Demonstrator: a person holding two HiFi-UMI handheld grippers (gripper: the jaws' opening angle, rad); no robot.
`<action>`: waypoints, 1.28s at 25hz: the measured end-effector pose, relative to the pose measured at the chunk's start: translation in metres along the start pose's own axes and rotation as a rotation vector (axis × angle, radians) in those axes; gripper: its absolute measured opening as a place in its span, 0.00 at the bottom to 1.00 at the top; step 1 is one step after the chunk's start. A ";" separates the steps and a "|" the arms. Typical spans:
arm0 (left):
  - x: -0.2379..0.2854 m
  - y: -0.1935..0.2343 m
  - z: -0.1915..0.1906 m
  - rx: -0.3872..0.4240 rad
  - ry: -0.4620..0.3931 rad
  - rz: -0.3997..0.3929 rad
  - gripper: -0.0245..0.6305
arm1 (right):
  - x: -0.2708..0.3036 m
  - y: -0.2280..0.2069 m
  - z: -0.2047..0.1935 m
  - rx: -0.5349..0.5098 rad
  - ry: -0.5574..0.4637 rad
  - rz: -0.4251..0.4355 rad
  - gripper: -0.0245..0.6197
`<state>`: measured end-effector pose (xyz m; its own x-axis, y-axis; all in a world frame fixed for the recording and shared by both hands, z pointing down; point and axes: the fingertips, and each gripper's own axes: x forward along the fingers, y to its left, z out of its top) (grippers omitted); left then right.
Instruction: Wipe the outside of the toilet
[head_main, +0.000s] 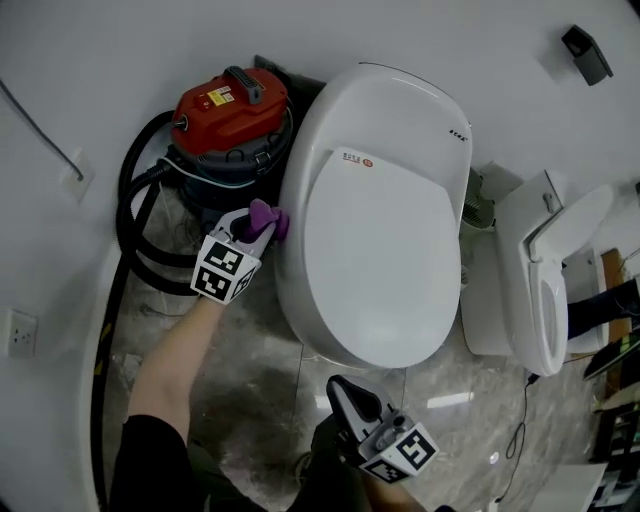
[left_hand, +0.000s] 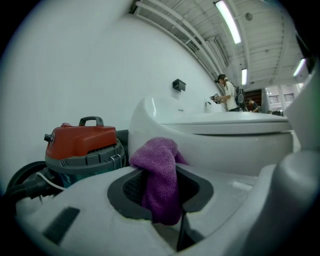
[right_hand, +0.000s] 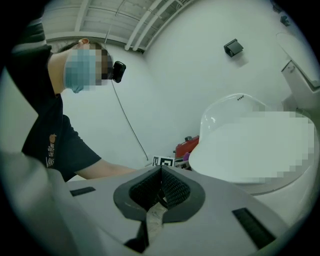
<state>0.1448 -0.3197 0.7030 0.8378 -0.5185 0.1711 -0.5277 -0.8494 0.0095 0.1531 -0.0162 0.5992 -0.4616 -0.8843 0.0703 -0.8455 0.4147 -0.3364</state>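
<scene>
STEP IN HAND: wiping the toilet's (head_main: 390, 210) left outer flank, rear part. The L gripper (head_main: 258, 228) had its jaws clamped on a purple cloth (head_main: 271, 218). The cloth bunch stuck out past the tips and touched the shell just below the lid (head_main: 385, 270) rim, near the red vac (head_main: 230, 105). In the left gripper view the cloth draped down between the jaws, with the bowl side directly ahead. The lid was shut.

PROGRESS (est.): cannot tell which areas were already wiped. The front and right flank looked out of the L gripper's reach from this stance.

NEXT MOVE (est.): drag the cloth along the flank toward the front, keeping it pressed flat on the curve. Clearance between shell and vac was tight, so watch the hose (head_main: 135, 215) and the vac body.

POSE:
- L forearm (head_main: 175, 350) reached fwd from the lower left. The gripper pointed up and right at the shell, marker cube toward the camera.
- R gripper (head_main: 342, 388) hung low, close to the person's body, just off the toilet's front end and not touching it. Its jaws were pressed together with nothing between them, i.e. idle
</scene>
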 end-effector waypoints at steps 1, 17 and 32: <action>-0.010 -0.012 -0.007 0.023 0.005 -0.028 0.18 | 0.003 0.002 -0.002 0.003 0.006 0.013 0.04; -0.079 -0.162 -0.139 0.017 0.118 -0.341 0.18 | 0.058 0.025 -0.053 0.008 0.106 0.179 0.04; -0.007 -0.044 -0.119 -0.059 0.092 -0.170 0.18 | 0.054 0.032 -0.088 0.019 0.186 0.115 0.04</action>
<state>0.1451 -0.2672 0.8187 0.9006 -0.3545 0.2515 -0.3893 -0.9153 0.1037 0.0773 -0.0322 0.6747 -0.5978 -0.7757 0.2021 -0.7801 0.5049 -0.3695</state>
